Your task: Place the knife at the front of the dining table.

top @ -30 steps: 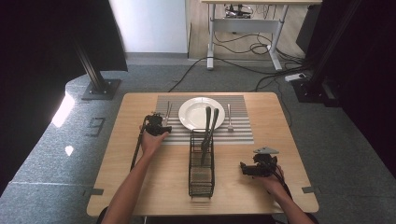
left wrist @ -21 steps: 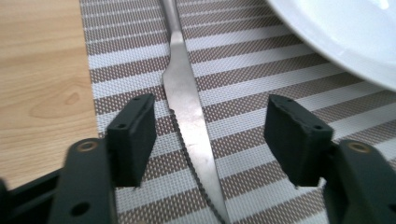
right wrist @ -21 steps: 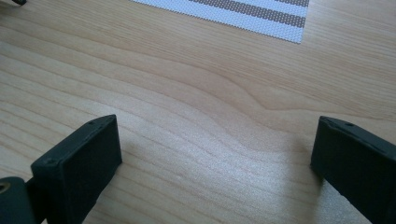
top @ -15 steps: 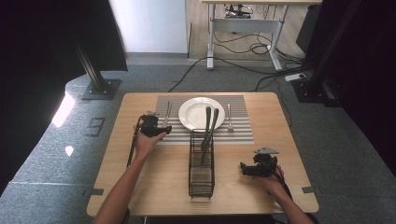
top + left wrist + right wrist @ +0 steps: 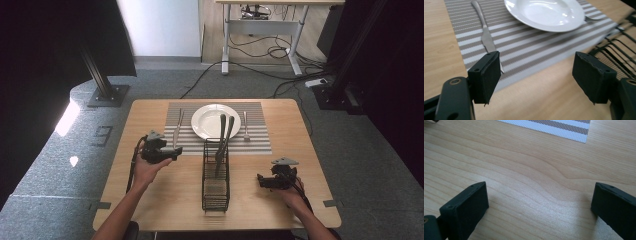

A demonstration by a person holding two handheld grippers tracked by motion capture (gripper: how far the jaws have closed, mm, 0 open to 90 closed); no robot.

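A silver knife [image 5: 177, 127] lies on the striped placemat [image 5: 260, 142], left of the white plate [image 5: 215, 121]. A fork [image 5: 245, 126] lies to the plate's right. My left gripper [image 5: 174, 154] hovers just off the mat's near left corner, short of the knife's [image 5: 484, 32] near end. The left gripper [image 5: 541, 72] is open; its jaws have just been opening and nothing is between them. My right gripper [image 5: 261, 180] rests low over bare wood at the near right. The right gripper [image 5: 539, 200] is open and empty.
A black wire rack [image 5: 216, 175] stands in the table's middle, between the two grippers, with two dark utensils [image 5: 223, 135] leaning out of its far end. Its wires [image 5: 619, 50] lie close to the left gripper's right jaw. The mat's corner [image 5: 554, 127] lies ahead of the right gripper.
The left gripper has drawn back from the knife toward the near edge and risen a little, its jaws wider. The knife stays on the mat. The right gripper has not moved.
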